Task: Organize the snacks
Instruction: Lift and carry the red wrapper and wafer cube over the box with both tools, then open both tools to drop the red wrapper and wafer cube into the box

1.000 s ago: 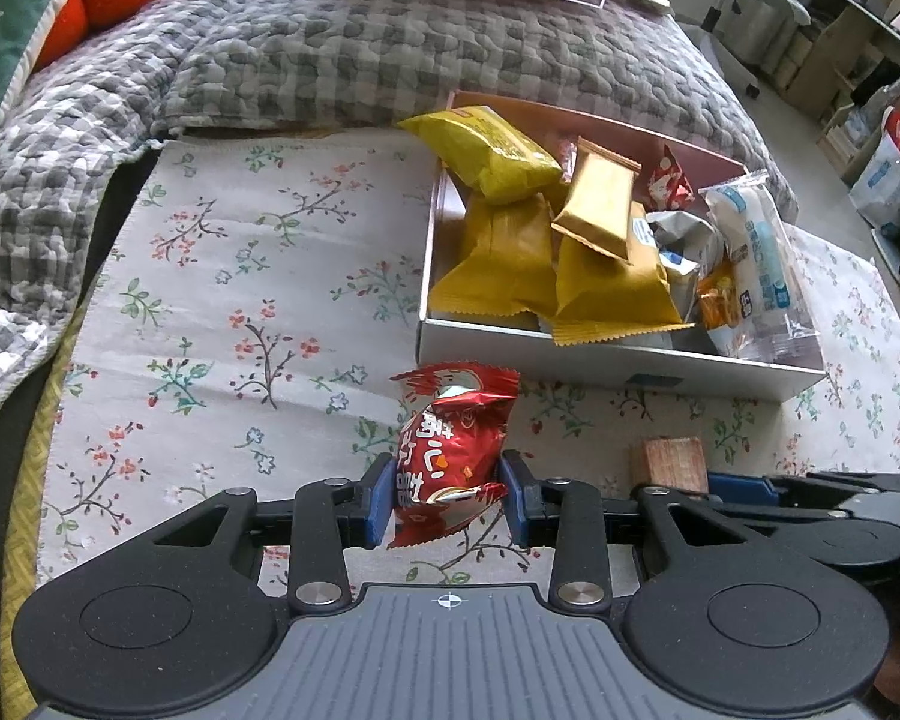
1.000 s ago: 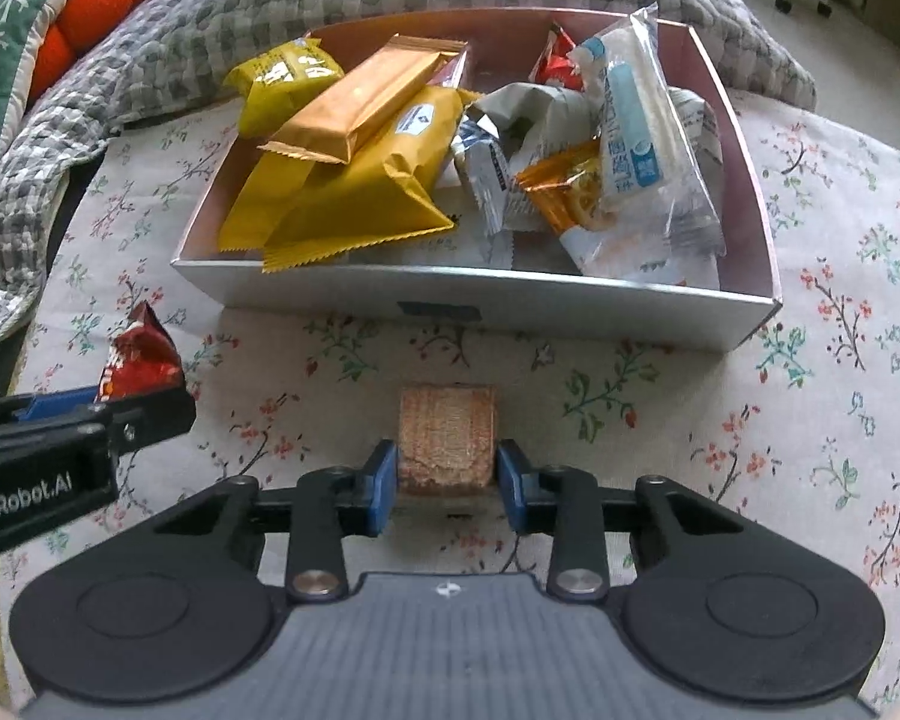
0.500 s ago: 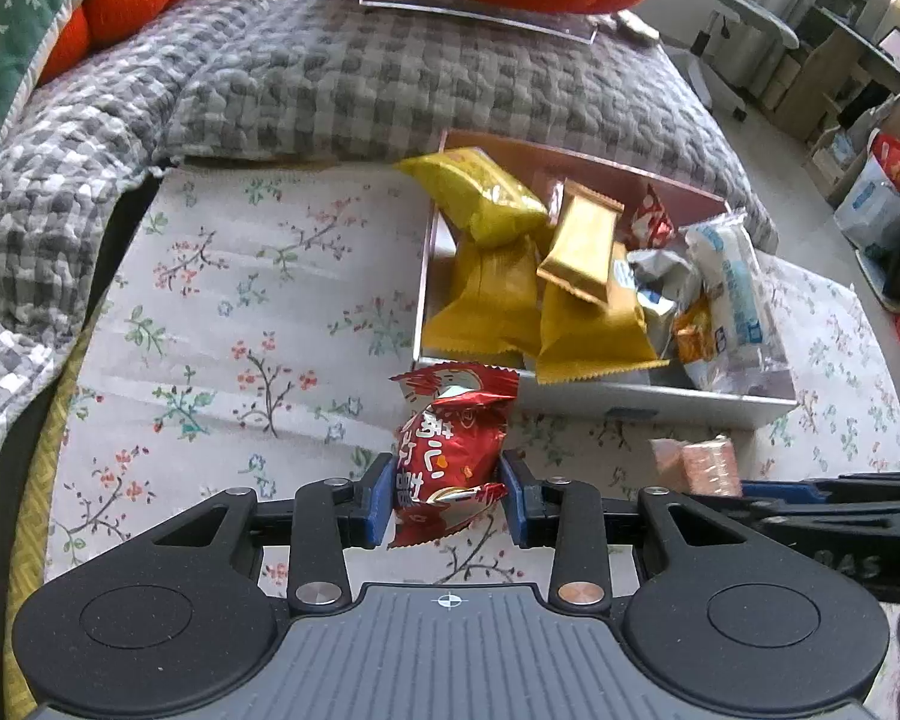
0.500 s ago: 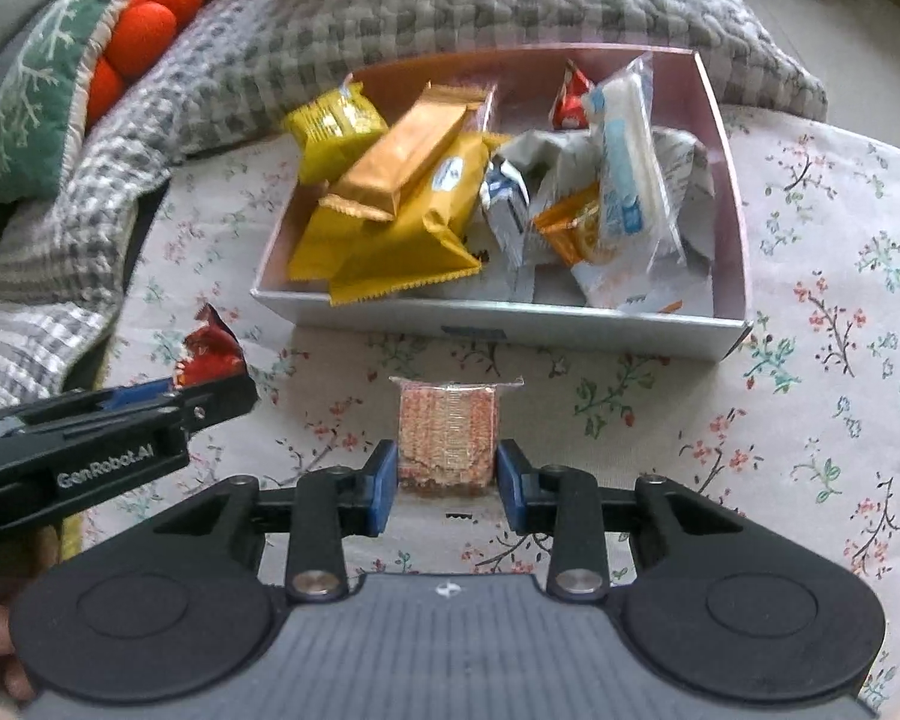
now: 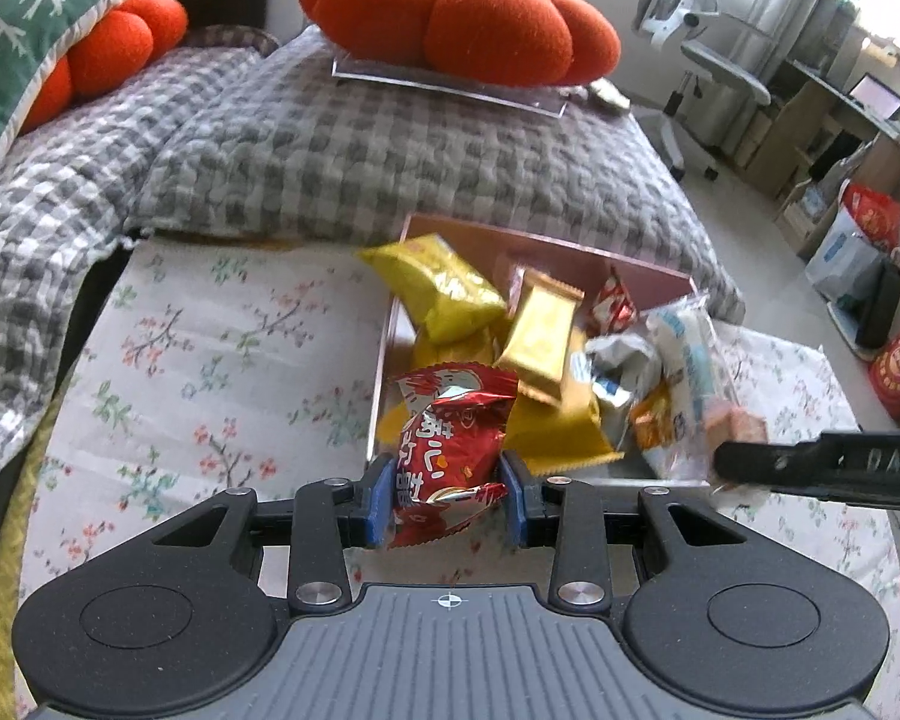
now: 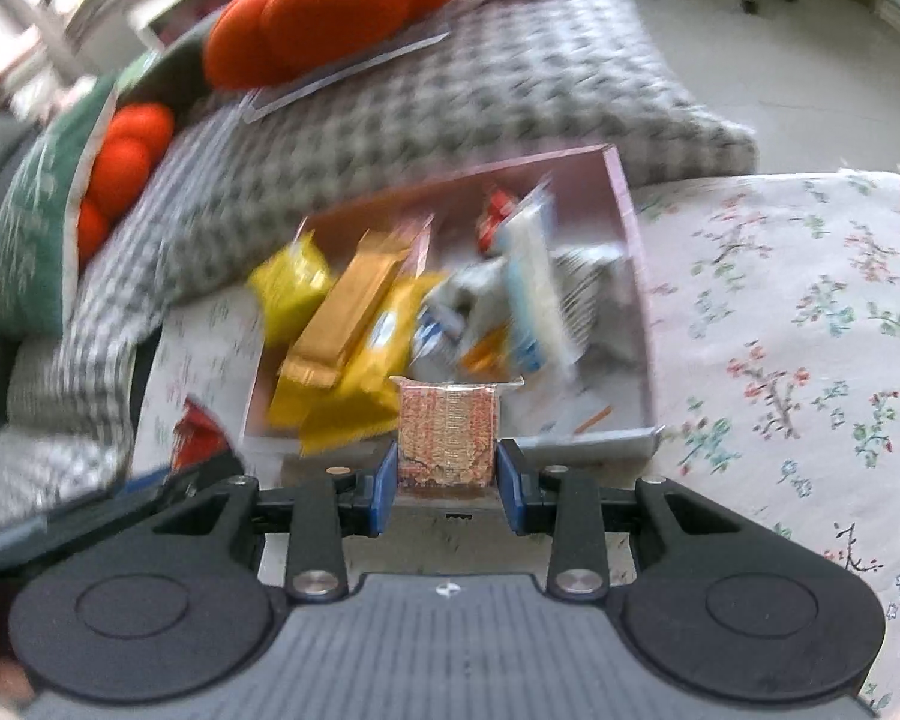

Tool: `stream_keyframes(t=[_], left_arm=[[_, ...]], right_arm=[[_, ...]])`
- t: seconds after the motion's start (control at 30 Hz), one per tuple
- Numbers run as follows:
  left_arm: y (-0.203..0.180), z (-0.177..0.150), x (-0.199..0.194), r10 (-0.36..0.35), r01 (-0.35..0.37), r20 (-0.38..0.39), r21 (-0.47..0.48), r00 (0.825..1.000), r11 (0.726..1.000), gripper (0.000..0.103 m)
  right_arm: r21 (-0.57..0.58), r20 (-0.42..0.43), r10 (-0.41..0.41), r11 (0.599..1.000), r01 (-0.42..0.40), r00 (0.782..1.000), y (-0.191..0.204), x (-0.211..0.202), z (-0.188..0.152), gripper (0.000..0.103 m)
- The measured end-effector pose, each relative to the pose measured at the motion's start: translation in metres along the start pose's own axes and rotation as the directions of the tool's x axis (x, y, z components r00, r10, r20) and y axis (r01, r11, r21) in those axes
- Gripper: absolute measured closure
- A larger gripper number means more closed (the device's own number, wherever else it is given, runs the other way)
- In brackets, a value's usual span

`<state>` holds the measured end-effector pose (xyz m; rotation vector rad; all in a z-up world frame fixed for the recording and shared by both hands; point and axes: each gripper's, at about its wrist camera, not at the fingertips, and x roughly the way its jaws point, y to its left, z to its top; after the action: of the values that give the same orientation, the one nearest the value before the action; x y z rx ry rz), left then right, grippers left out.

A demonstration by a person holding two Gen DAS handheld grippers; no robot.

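Currently left hand-held gripper (image 5: 444, 495) is clamped on a red snack packet (image 5: 450, 444), right hand-held gripper (image 6: 447, 483) on a wafer block (image 6: 448, 441); both sit in front of the snack box (image 6: 633, 276).

The place is a lived-in home room that doubles as a study. A bed or sofa covered by a grey checked quilt (image 5: 360, 138) fills the far side, with an orange pumpkin-shaped cushion (image 5: 462, 18) resting on it and a green cushion with white branch print (image 5: 24, 30) at the far left. A floral cloth (image 5: 222, 372) is spread in front, carrying a pink box (image 5: 648, 276) of wrapped snacks. To the far right stand a white office chair (image 5: 708, 54), a desk with a laptop (image 5: 876, 96) and shopping bags (image 5: 852, 240) on a pale floor.
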<state>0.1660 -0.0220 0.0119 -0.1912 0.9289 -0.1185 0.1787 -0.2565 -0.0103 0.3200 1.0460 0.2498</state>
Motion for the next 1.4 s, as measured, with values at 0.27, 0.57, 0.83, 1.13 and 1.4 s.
stream_keyframes(t=[0.27,0.57,0.83,1.13,1.4], left_arm=[[-0.002,0.006,0.016,0.004,-0.004,0.010,0.017,1.000,1.000,0.069],[-0.006,0.013,0.023,-0.011,0.009,0.033,0.044,0.999,0.999,0.069],[-0.003,0.016,0.015,-0.050,0.046,0.110,0.041,0.993,0.998,0.045],[0.013,0.016,0.004,-0.012,0.016,0.101,-0.033,0.995,0.999,0.044],[0.016,0.009,-0.019,0.034,-0.030,0.069,-0.062,0.997,0.998,0.039]], right_arm=[[0.182,0.060,-0.001,0.983,-0.010,0.998,-0.033,-0.001,0.004,0.071],[0.223,0.092,0.039,0.973,-0.059,0.995,-0.034,0.004,0.004,0.071],[0.210,0.173,0.077,0.971,-0.113,0.982,-0.020,0.005,0.006,0.060],[0.186,0.174,0.034,0.980,-0.067,0.984,-0.021,-0.004,0.007,0.051],[0.132,0.098,0.064,0.988,-0.077,0.993,-0.005,-0.002,-0.001,0.049]])
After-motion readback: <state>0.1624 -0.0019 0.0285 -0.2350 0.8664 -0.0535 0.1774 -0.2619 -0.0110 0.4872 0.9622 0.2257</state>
